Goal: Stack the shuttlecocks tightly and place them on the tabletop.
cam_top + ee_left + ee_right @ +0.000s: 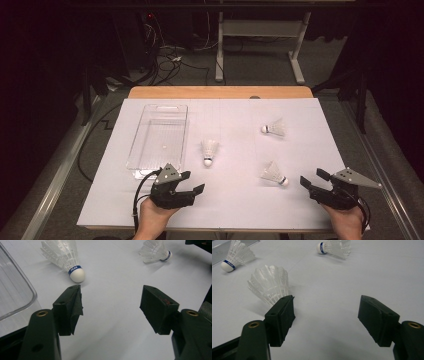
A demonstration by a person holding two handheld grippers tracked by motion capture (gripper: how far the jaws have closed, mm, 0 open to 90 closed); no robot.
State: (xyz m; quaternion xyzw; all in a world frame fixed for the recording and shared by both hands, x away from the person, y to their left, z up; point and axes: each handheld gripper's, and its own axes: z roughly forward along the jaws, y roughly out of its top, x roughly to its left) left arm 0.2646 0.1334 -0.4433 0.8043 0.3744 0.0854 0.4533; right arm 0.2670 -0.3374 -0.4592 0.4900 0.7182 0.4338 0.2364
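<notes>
Both sets of tongs rest low over the near edge of the white counter (225,200), the left tongs (192,182) and the right tongs (310,179) each spread wide with nothing between the jaws. Three shuttlecocks lie apart on the counter: the middle shuttlecock (209,151) just ahead of the left tongs beside the clear tray (150,165), the near shuttlecock (273,173) close to the right tongs, and the far shuttlecock (273,128) beyond it.

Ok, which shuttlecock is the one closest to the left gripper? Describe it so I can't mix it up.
Start at the clear plastic tray on the left half of the white table. Just right of its near corner lies a shuttlecock, ahead of the open left gripper. Unlike the other two shuttlecocks, lying on the right half with corks sideways, its white cork points toward the person.
</notes>
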